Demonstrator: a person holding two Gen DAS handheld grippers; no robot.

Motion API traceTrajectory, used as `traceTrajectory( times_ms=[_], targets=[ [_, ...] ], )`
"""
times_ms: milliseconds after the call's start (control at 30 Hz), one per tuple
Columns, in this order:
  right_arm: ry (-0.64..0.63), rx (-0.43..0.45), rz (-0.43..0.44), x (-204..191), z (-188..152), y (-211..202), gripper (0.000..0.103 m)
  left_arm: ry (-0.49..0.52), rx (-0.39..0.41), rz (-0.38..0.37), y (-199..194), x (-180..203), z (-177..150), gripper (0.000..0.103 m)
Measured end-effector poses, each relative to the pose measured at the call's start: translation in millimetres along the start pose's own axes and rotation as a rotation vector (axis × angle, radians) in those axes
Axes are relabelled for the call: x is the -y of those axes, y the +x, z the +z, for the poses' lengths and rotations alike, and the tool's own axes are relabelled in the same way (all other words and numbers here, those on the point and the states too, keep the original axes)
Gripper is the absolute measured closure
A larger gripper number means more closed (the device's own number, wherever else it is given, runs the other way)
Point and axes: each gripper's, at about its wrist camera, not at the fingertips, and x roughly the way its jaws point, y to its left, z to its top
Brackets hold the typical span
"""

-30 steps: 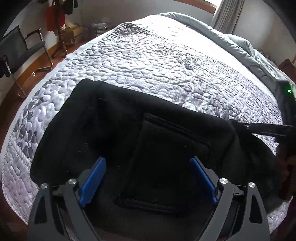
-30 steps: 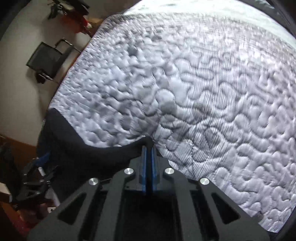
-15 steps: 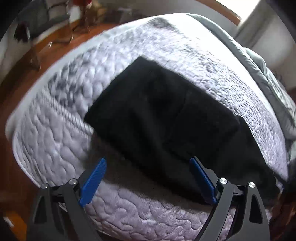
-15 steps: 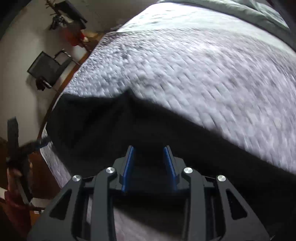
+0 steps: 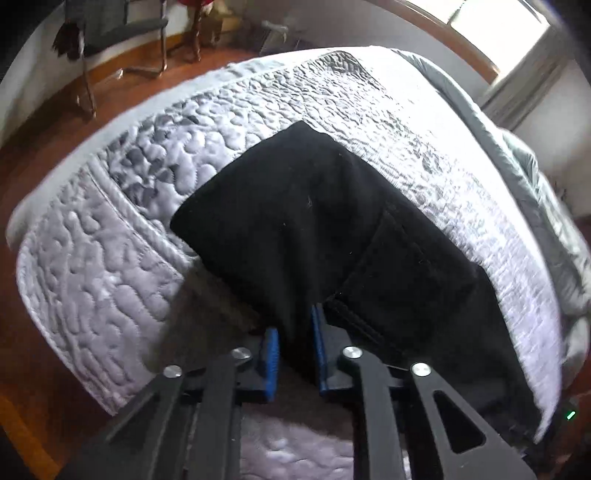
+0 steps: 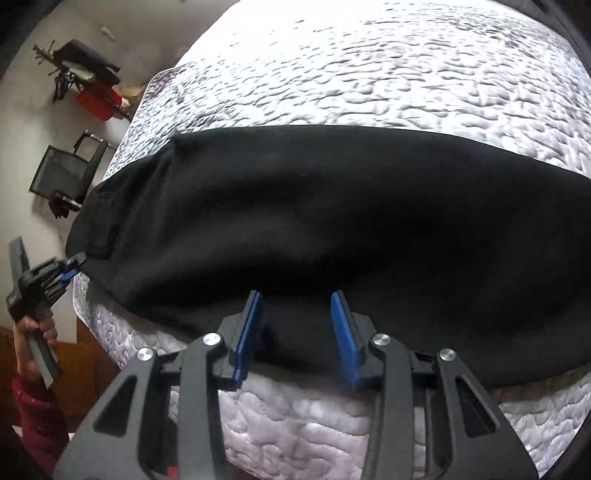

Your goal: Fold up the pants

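Black pants [image 5: 314, 206] lie folded lengthwise along the near edge of a quilted white bed [image 5: 110, 258]. My left gripper [image 5: 294, 332] is at their near edge by the pocket end. Its jaws are closing, with a bunch of black cloth pinched between the blue pads. In the right wrist view the pants [image 6: 314, 206] stretch as a long dark band. My right gripper [image 6: 297, 314] hovers over their near edge with its jaws opening, and the pads do not press the cloth. The left gripper [image 6: 72, 267] shows at the far left end, held by a hand [image 6: 33, 328].
A grey duvet [image 5: 546, 206] is bunched along the bed's far right side. A black chair [image 5: 122, 26] and a coat stand [image 6: 74, 74] are on the wooden floor [image 5: 44, 122] beyond the bed's corner. A red sleeve [image 6: 37, 417] is at lower left.
My left gripper drew back to the pants' near edge and closed on the cloth. My right gripper let go of the fold, opened, and pulled back toward the bed's near edge.
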Motion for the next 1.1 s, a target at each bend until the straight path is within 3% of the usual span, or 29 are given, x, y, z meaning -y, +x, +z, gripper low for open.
traceTrajectory(
  times_ms=[100,267,333,400,533,633,767,967,1100],
  targets=[
    [0.047,-0.005,0.006,10,-1,3,0.066,0.05,-0.027,0.065,21,3,-8,0.088],
    [0.052,0.015,-0.023,17,-4,-14,0.06,0.12,0.067,0.195,-2,35,-14,0.084],
    [0.05,0.038,-0.055,25,-6,-26,0.059,0.142,0.121,0.184,-18,53,-18,0.08],
    [0.087,0.064,-0.082,42,-9,-41,0.058,0.187,0.168,0.165,-29,74,-23,0.066],
    [0.23,0.108,-0.135,98,-25,-73,0.058,0.254,0.227,0.104,-44,122,-40,0.054],
    [0.341,0.151,-0.171,143,-43,-101,0.058,0.293,0.247,0.131,-43,145,-43,0.045],
    [0.47,0.195,-0.233,195,-68,-133,0.055,0.184,0.253,0.162,-43,126,-35,0.045],
    [0.589,0.221,-0.302,257,-95,-156,0.049,0.028,0.235,0.228,-59,61,-26,0.044],
    [0.622,0.224,-0.269,273,-94,-148,0.047,0.035,0.201,0.165,-73,68,-28,0.044]
  ],
)
